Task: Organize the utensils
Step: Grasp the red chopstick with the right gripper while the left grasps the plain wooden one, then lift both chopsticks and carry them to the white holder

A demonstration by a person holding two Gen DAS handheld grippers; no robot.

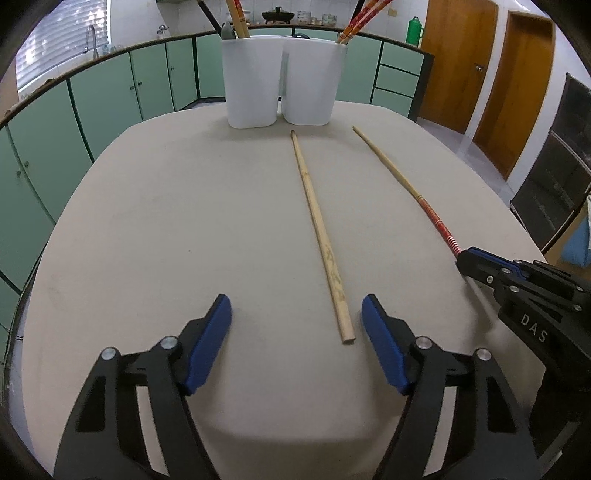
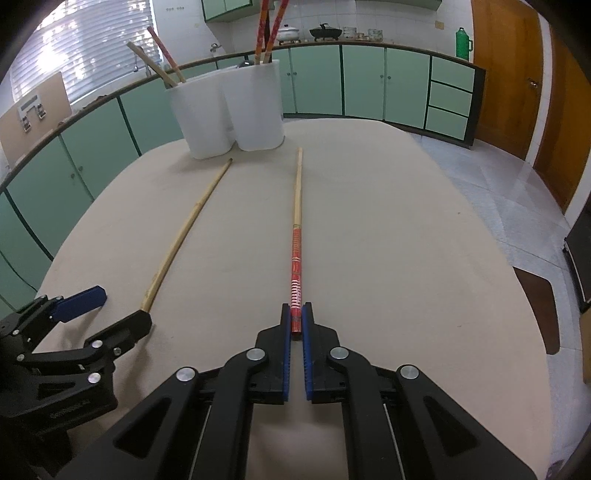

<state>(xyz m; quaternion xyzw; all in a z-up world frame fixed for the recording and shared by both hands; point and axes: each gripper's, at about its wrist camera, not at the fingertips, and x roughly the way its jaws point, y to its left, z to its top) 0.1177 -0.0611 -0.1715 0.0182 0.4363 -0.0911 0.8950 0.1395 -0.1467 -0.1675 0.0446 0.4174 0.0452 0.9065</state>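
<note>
Right claw (image 2: 296, 320) clamping red chopstick (image 2: 296, 266), 2 white holders (image 2: 229, 110) holding chopsticks (image 2: 267, 29)

The white letters "DAS" stand on the black body of the right gripper (image 1: 466, 258), seen from the left wrist view; small embossed lettering runs along the body of the left gripper (image 2: 122, 308) in the right wrist view, too faint to read.
</note>
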